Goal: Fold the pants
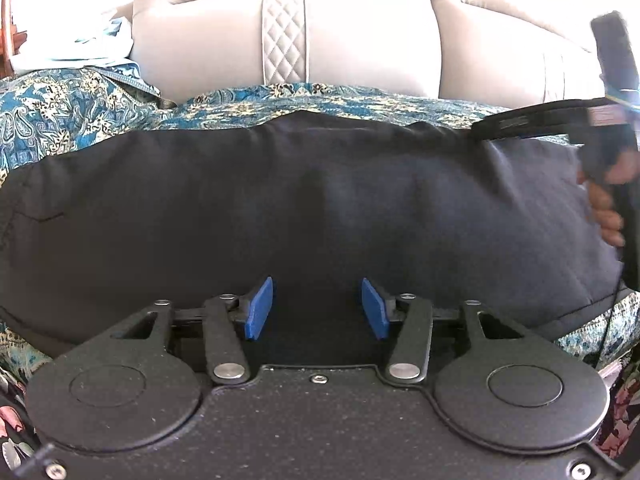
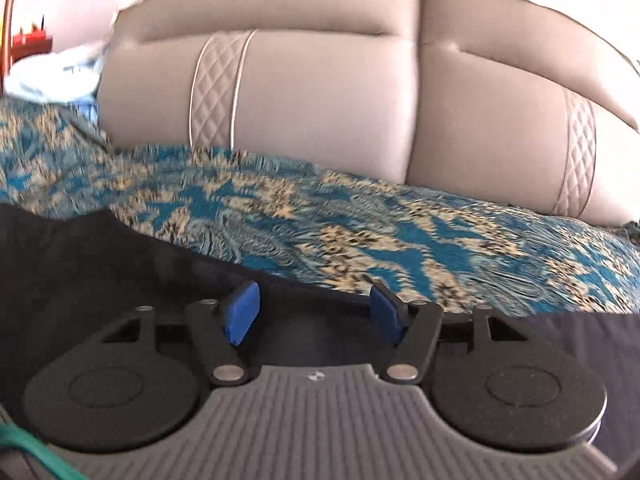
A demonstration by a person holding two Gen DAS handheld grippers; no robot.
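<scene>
Dark navy pants [image 1: 304, 208] lie spread across a patterned teal bedspread [image 1: 64, 108], filling the middle of the left wrist view. My left gripper [image 1: 317, 308] hovers over their near edge, open, its blue pads [image 1: 260, 308] apart with only flat cloth beneath. The waistband [image 1: 516, 122] stands raised at the right, near my right gripper [image 1: 614, 92], which a hand [image 1: 606, 204] holds. In the right wrist view my right gripper [image 2: 314, 312] is open above the pants' edge [image 2: 120, 256], with nothing pinched between its pads.
A beige padded headboard [image 1: 360, 40] with quilted strips rises behind the bed. Pale cloth [image 1: 80, 48] is piled at the far left beside it. Floral fabric [image 1: 628, 400] shows at the lower right corner. Bare bedspread [image 2: 400, 232] extends right of the pants.
</scene>
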